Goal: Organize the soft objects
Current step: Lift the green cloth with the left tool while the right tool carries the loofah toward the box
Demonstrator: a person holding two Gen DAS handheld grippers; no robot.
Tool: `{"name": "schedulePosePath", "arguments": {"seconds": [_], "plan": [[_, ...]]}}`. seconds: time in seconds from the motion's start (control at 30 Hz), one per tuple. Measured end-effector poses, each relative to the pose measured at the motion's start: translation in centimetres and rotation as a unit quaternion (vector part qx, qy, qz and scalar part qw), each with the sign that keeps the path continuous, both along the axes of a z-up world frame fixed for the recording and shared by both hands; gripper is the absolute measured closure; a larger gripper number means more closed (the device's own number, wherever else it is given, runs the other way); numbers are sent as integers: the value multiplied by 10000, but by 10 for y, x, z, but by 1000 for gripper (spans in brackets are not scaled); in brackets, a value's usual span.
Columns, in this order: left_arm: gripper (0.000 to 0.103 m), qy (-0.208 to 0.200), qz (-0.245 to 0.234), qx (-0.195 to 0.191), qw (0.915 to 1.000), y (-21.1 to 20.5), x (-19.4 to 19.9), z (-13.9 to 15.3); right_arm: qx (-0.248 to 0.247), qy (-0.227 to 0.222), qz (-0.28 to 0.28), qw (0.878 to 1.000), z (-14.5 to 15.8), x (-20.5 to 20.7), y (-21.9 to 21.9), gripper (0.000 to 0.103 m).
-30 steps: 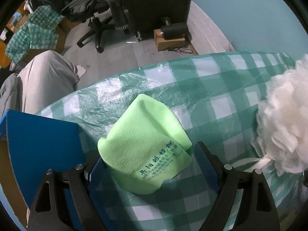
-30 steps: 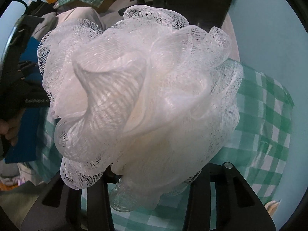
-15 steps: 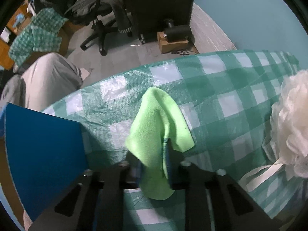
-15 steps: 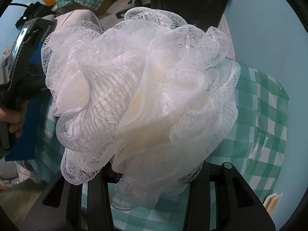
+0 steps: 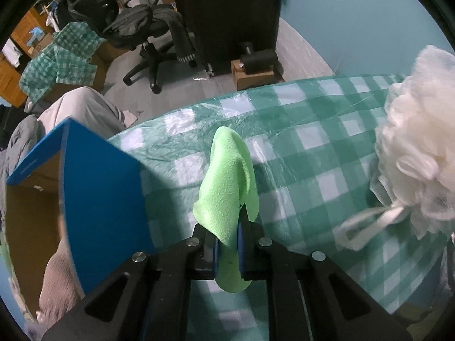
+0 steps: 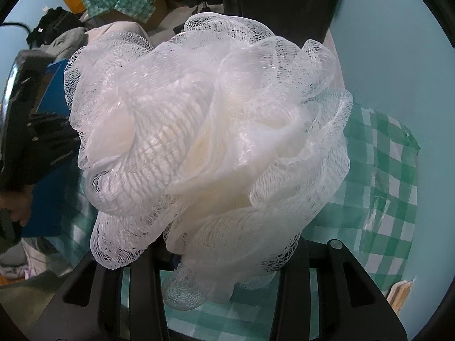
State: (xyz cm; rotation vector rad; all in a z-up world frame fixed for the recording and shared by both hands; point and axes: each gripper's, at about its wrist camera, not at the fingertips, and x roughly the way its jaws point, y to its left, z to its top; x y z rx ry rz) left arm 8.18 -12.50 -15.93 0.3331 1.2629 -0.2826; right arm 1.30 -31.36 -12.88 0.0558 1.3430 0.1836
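Observation:
My left gripper [image 5: 227, 236] is shut on a lime-green cloth [image 5: 227, 187] and holds it above the green checked tablecloth [image 5: 312, 147]. The cloth stands up between the jaws and droops below them. My right gripper [image 6: 219, 258] is shut on a white mesh bath pouf [image 6: 204, 133], which fills most of the right wrist view and hides the fingertips. The pouf also shows at the right of the left wrist view [image 5: 418, 142], with its white cord loop [image 5: 369, 224] hanging.
A blue box [image 5: 96, 187] with an open top stands at the table's left; it holds a grey-brown soft item [image 5: 57, 278]. Beyond the table are a black office chair [image 5: 148, 34], a dark cabinet [image 5: 227, 14] and a teal wall [image 5: 369, 28].
My left gripper closed on the green cloth, which lay flat on the table, and lifted it. The pouf in my right gripper has stayed held and risen slightly.

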Motion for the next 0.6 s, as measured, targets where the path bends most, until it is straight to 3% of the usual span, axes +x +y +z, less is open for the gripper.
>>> {"name": "schedulePosePath", "arguments": {"seconds": [0.6], "plan": [[93, -497, 217, -553, 9970, 29, -41, 92, 61, -436, 195, 9988, 56, -19, -10, 65]]}}
